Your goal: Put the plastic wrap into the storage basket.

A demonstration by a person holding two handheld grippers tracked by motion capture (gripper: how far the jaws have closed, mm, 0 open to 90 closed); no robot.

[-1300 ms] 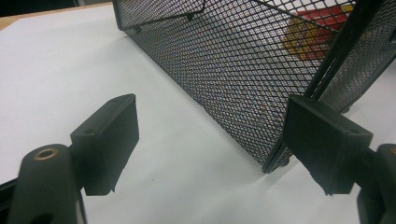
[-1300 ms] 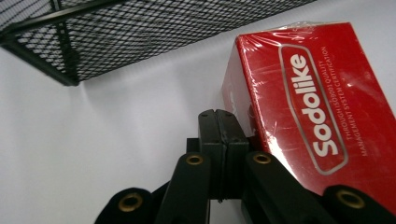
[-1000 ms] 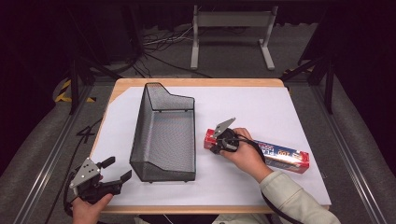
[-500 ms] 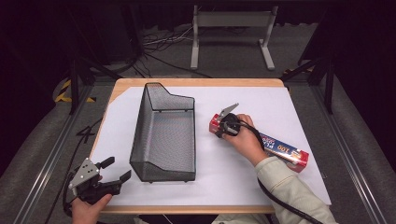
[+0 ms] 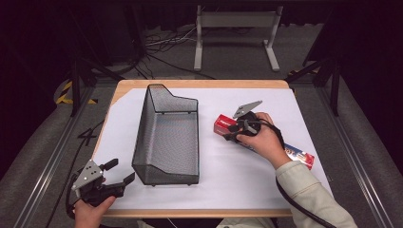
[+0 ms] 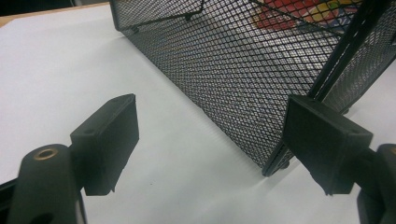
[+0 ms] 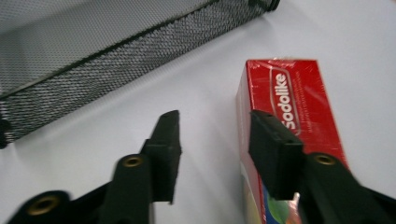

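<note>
Left claw (image 5: 118,183): held in a hand (image 5: 90,211) at the 7 o'clock corner of the bench (image 5: 199,84); in the left gripper view the jaws are spread wide with bare white sheet between them, nothing gripped.
White sheet (image 5: 294,109): spread over most of the bench top, a strip of wood left showing at the far edge.
Mesh basket (image 5: 167,137): black wire, placed left of centre, its long side running from 12 to 6 o'clock; the 12 o'clock end is taller. Its near corner is seen just beside the left claw's right jaw in the left gripper view (image 6: 243,70); touching cannot be told.
Red box (image 5: 222,124): long carton laid flat on the sheet at about 3 o'clock of the basket, apart from it, running from 10 toward 4 o'clock; white lettering is seen on its top in the right gripper view (image 7: 289,102).
Right claw (image 5: 231,134): held in the right hand (image 5: 263,140) over the box's 10 o'clock end; jaws partly apart, one over the top of the box, the other over the sheet beside it, no grip seen.
</note>
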